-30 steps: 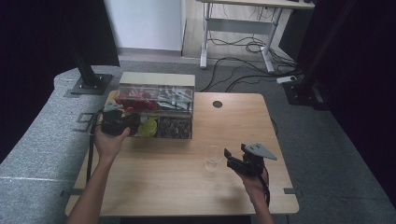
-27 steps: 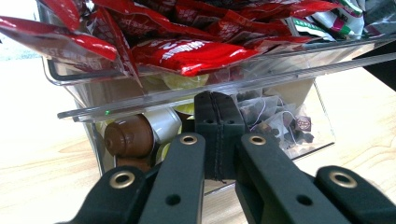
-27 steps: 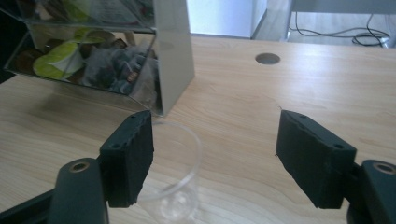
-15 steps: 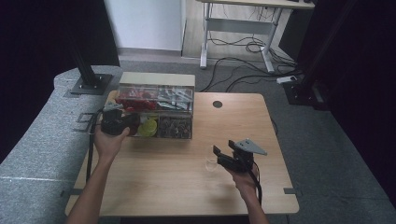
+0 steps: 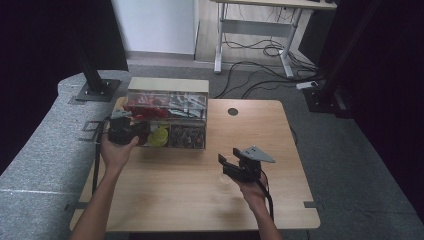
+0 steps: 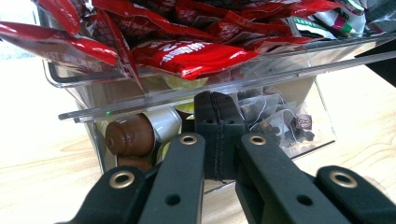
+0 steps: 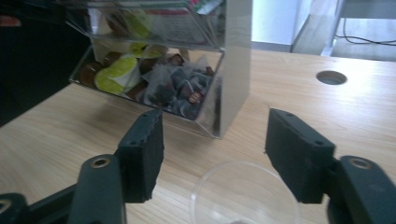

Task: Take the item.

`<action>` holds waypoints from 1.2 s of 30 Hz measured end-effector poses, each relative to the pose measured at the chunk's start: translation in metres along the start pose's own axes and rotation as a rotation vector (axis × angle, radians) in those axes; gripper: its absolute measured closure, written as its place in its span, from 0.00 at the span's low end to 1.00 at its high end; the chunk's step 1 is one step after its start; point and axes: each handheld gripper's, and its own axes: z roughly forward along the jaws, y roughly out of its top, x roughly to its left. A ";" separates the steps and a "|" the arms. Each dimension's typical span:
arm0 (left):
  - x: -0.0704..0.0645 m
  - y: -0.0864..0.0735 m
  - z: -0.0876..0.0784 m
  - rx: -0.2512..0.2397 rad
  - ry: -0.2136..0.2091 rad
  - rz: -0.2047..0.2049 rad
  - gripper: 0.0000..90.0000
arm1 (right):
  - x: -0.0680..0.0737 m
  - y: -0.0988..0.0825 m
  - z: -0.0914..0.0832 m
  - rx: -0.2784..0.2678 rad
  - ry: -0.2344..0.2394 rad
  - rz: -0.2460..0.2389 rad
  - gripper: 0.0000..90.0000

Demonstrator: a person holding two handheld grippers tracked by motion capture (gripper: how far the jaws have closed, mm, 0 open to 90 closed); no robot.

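Inventory, counted. One clear acrylic dispenser (image 5: 167,119) stands at the far left part of the table (image 5: 180,200), with two tiers. The upper tier holds red sachets (image 6: 187,56), too many and too overlapped to count. The lower tier has two compartments: capsules (image 6: 130,135) on one side, of which I can tell about three in my left gripper view, and tea bags (image 7: 180,91) on the other, uncounted. One clear plastic cup (image 7: 245,193) stands on the table well apart from the dispenser, toward the near right.

My left gripper (image 6: 217,135) is at the dispenser's lower tier, on the capsule side. Its two pads are pressed flat together with nothing between them that I can see.

My right gripper (image 7: 215,154) has its jaws spread wide on either side of the cup. They have just been closing in. The cup rim lies between the pads, and neither pad touches it.

Edges and room. The dispenser's front sits back from the table's near edge, leaving a broad stretch of bare wood (image 5: 165,185) across the near half. One round cable hole (image 5: 233,111) lies right of the dispenser, near the far edge. The cup has free surface on all sides.
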 end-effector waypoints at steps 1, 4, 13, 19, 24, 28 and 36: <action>0.000 0.000 0.000 0.000 0.000 0.000 1.00 | 0.001 0.001 0.001 0.000 0.004 -0.001 0.44; 0.000 0.000 0.000 -0.001 -0.002 -0.001 1.00 | 0.006 0.003 0.004 0.001 0.012 -0.011 0.46; 0.000 0.000 0.000 -0.001 -0.002 0.000 1.00 | 0.019 0.005 0.016 0.006 0.046 -0.023 0.50; 0.000 0.000 0.000 0.001 -0.002 0.001 1.00 | 0.026 0.006 0.023 0.015 0.066 -0.027 0.51; 0.000 -0.001 0.000 -0.002 -0.003 -0.002 1.00 | 0.033 0.006 0.027 0.018 0.075 -0.043 0.50; -0.001 0.000 0.000 0.000 -0.002 -0.001 1.00 | 0.037 0.005 0.031 0.024 0.082 -0.044 0.50; -0.001 -0.001 0.001 -0.002 -0.002 -0.002 1.00 | 0.045 0.006 0.039 0.038 0.096 -0.057 0.50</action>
